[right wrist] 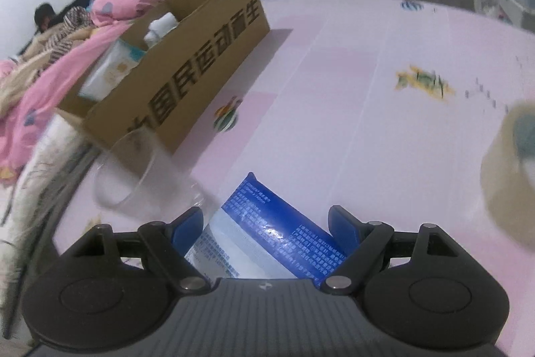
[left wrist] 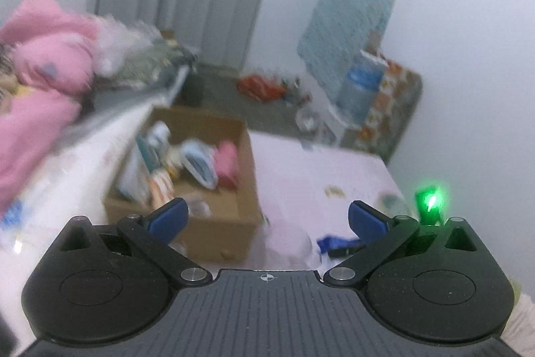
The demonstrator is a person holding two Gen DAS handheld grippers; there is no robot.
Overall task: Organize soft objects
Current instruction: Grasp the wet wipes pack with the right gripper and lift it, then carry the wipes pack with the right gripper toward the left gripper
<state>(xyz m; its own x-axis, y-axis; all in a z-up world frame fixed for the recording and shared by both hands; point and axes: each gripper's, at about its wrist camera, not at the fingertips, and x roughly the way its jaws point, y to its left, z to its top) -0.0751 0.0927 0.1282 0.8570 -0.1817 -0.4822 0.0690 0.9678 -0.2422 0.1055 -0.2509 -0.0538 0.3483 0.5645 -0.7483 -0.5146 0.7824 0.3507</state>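
Observation:
An open cardboard box stands on the pink table and holds several soft packs and a pink cloth. My left gripper is open and empty, held above the table in front of the box. In the right wrist view the box sits to the left. A blue and white tissue pack lies between the blue fingers of my right gripper. The jaws stand wide on either side of the pack. I cannot see them pressing it. A blue pack lies low on the table.
A clear plastic cup lies beside the box. A tape roll stands at the right. Pink bedding is heaped on the left. A water bottle and an orange bag are on the floor behind.

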